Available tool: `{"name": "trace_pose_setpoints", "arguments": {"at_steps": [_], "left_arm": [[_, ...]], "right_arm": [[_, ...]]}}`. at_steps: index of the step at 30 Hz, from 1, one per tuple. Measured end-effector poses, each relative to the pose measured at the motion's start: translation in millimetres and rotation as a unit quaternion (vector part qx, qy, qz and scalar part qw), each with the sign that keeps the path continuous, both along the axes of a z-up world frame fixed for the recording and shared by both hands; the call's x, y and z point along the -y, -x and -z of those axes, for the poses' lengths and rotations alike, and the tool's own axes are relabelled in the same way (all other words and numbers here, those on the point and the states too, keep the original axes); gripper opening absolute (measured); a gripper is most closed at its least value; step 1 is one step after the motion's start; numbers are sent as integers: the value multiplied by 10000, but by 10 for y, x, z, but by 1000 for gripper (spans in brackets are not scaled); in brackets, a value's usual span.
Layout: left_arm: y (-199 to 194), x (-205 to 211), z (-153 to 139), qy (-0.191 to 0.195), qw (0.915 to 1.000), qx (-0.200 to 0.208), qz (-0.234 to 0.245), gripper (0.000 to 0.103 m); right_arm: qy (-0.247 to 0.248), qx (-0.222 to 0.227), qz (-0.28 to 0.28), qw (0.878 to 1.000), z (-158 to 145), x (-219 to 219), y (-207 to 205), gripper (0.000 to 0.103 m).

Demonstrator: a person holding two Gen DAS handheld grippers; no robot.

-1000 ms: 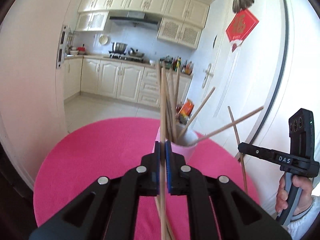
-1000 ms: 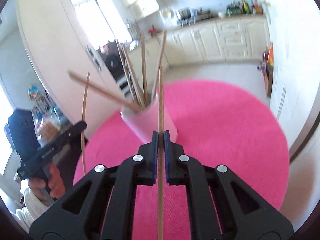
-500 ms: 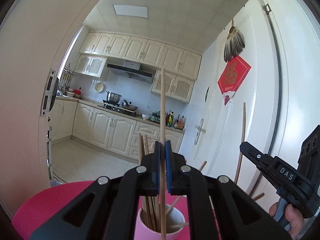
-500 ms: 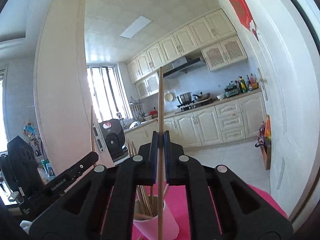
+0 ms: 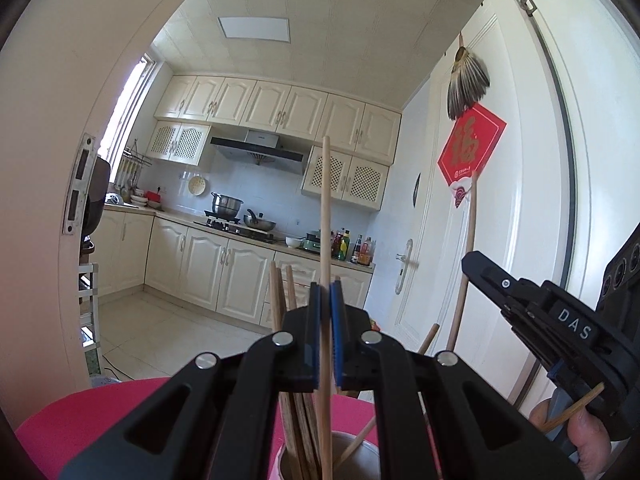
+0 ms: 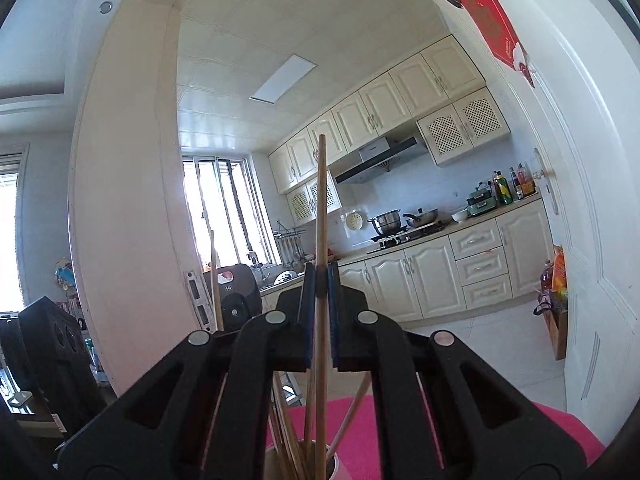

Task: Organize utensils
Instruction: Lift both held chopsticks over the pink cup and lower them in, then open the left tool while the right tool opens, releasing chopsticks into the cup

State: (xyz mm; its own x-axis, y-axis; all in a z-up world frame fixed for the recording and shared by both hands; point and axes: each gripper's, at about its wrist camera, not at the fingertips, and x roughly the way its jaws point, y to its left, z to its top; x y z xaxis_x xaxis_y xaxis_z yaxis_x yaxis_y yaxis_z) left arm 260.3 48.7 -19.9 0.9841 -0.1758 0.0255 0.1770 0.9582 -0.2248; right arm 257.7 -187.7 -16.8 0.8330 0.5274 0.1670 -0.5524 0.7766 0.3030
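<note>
Tools point level, each clamping an upright chopstick above cup

Cream kitchen cabinets, bright window, white door

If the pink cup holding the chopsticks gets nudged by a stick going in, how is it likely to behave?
The pink cup looks narrow, and the chopsticks in it stand well above its rim, so it probably tips easily. It also looks light and might slide on the pink table. The chopstick in the left hand-held gripper looks stiff enough to pass on any sideways push.
</note>
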Motion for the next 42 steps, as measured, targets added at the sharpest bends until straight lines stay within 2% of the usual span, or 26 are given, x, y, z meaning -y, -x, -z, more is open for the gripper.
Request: {"name": "trace_pose_setpoints", "arguments": {"at_steps": [5, 9, 11, 21, 25, 35, 38, 42], "left_arm": [[-56, 38, 63, -103, 9998, -162, 55, 6], [-116, 11, 57, -15, 9991, -382, 167, 9], [-122, 2, 57, 24, 9988, -464, 178, 29], [12, 54, -83, -216, 9984, -523, 78, 30], [62, 33, -144, -188, 9981, -580, 62, 30], [178, 59, -197, -316, 9973, -665, -27, 31], [187, 101, -204, -394, 9961, -782, -58, 34], [212, 122, -209, -431, 9945, -955, -53, 34]], "right_arm": [[-61, 56, -67, 9999, -17, 23, -12, 6], [-31, 80, -106, 9999, -28, 15, -9, 6], [-44, 90, -116, 9999, -22, 22, -4, 6], [-175, 120, -204, 9996, -77, 42, 19, 6], [-175, 216, -202, 9994, -124, 3, 54, 6], [75, 135, -98, 9998, -121, -73, 76, 7], [236, 77, -81, 9997, -117, -95, 101, 10], [354, -12, -27, 9994, -113, -84, 155, 21]]}}
